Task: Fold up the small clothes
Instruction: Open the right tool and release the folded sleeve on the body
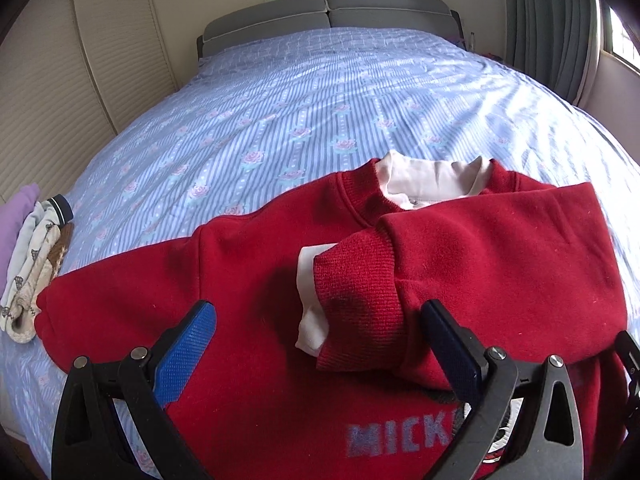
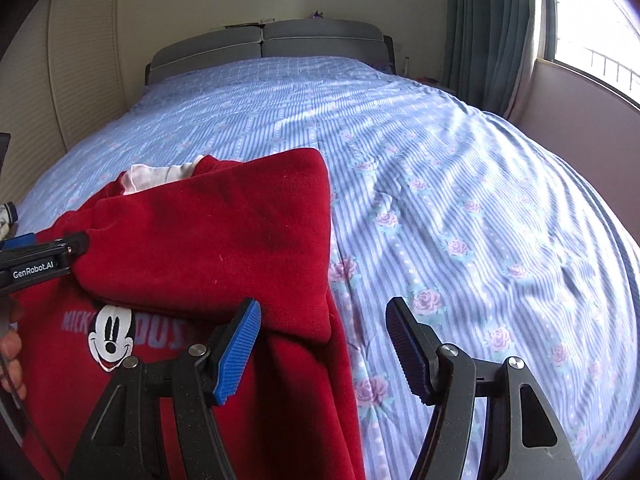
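Note:
A red sweatshirt (image 1: pixel 248 280) with a Mickey Mouse print (image 2: pixel 110 334) and a white collar (image 1: pixel 432 184) lies face up on the blue flowered bedsheet (image 1: pixel 320 100). One sleeve (image 1: pixel 500 248) is folded across the chest, and its ribbed cuff (image 1: pixel 356 292) shows a white inner cuff. My left gripper (image 1: pixel 318 308) stands open just over that cuff, its pads not pressing on it. My right gripper (image 2: pixel 324 308) is open at the sweatshirt's right edge (image 2: pixel 320 264); the red cloth reaches between its fingers but is not pinched. A finger of the left gripper (image 2: pixel 60 246) shows at the far left of the right wrist view.
A small pile of folded pale clothes (image 1: pixel 32 272) and a purple piece (image 1: pixel 16 224) lie at the bed's left edge. The grey headboard (image 1: pixel 328 16) is at the far end, with green curtains (image 2: pixel 492 32) and a window (image 2: pixel 592 12) on the right. A person's hand (image 2: pixel 10 360) shows at the left edge of the right wrist view.

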